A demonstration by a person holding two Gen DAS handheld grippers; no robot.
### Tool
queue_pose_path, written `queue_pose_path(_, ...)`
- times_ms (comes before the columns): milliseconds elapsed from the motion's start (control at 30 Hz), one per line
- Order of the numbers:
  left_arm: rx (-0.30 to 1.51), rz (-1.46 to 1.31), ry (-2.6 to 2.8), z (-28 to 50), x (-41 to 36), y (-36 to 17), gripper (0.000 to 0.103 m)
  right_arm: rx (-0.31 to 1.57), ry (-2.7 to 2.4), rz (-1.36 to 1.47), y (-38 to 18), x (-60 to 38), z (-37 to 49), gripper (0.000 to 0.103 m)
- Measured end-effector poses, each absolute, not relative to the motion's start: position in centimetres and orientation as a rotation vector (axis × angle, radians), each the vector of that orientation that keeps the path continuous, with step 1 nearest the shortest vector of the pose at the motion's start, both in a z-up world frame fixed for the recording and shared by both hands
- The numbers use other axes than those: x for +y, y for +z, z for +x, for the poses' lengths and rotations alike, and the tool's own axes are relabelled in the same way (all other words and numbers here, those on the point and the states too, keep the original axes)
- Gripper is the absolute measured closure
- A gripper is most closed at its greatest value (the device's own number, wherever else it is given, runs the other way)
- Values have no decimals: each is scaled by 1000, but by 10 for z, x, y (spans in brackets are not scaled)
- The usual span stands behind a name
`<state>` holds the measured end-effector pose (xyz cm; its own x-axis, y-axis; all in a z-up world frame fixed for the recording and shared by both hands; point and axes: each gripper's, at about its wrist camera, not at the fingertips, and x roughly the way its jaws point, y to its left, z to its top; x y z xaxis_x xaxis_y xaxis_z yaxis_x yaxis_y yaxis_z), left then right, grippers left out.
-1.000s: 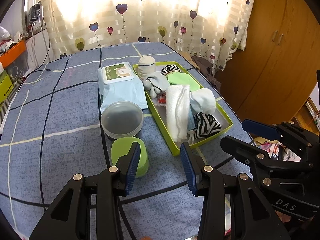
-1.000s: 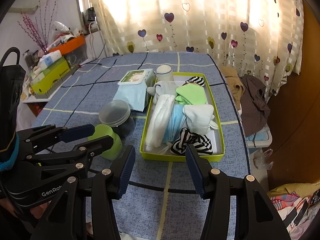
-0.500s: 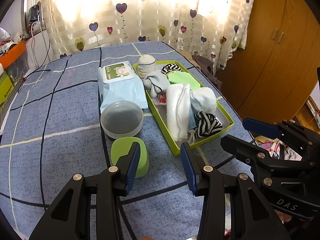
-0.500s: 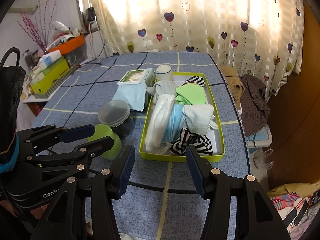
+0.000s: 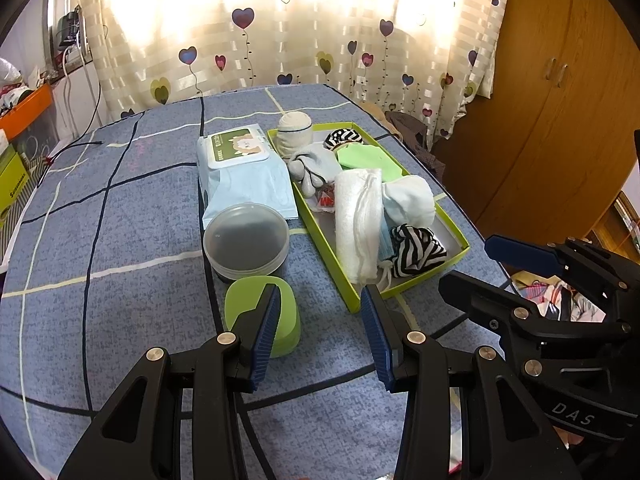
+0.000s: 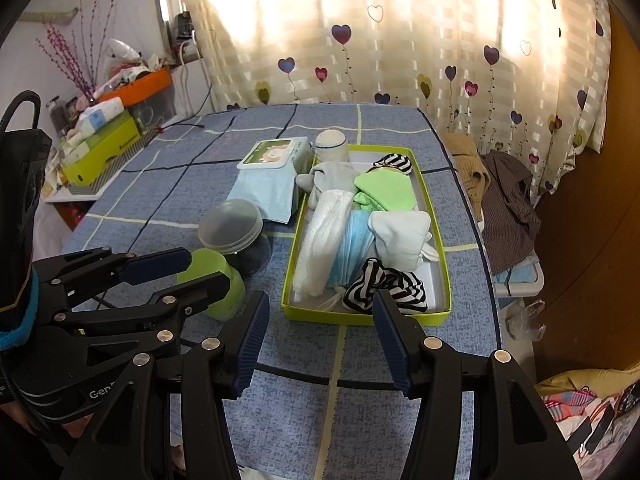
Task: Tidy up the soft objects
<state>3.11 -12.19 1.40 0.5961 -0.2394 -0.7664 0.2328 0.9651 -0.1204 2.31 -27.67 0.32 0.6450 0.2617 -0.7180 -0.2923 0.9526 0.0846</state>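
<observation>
A lime green tray (image 5: 454,258) (image 6: 434,216) on the blue table holds soft things: a white rolled towel (image 5: 356,216) (image 6: 324,232), a blue face mask (image 6: 356,240), a black-and-white striped cloth (image 5: 416,250) (image 6: 384,286), pale mittens (image 5: 408,200) (image 6: 400,236), a green cloth (image 5: 366,160) (image 6: 384,192), grey socks (image 5: 314,166). A rolled white sock (image 5: 295,128) (image 6: 331,146) stands at the tray's far corner. My left gripper (image 5: 320,320) is open and empty, near the tray's front left corner. My right gripper (image 6: 320,326) is open and empty, before the tray's near edge.
A wet-wipes pack (image 5: 244,172) (image 6: 272,176), a lidded clear tub (image 5: 246,240) (image 6: 232,228) and a green cup (image 5: 262,312) (image 6: 212,280) lie left of the tray. A wooden wardrobe (image 5: 560,100) stands right. Clothes (image 6: 508,200) hang beyond the table's right edge.
</observation>
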Motion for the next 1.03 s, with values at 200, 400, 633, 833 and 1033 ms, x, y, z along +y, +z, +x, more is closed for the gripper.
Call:
queue_pose_path(200, 894, -14, -275, 32, -120, 14, 60, 811, 314, -40, 3, -276, 23, 49)
queue_pose_path(400, 901, -12, -269, 34, -120, 13, 60, 812, 313, -42, 3, -275, 24, 49)
queue_pose_path(633, 905, -17, -269, 36, -118, 11, 60, 813, 313, -42, 4, -274, 25, 49)
queue_pose_path(833, 905, -19, -269, 37, -118, 11, 60, 813, 314, -40, 3, -274, 25, 49)
queue_pose_path(1033, 906, -24, -276, 38, -119, 11, 60, 813, 311, -42, 2, -274, 27, 49)
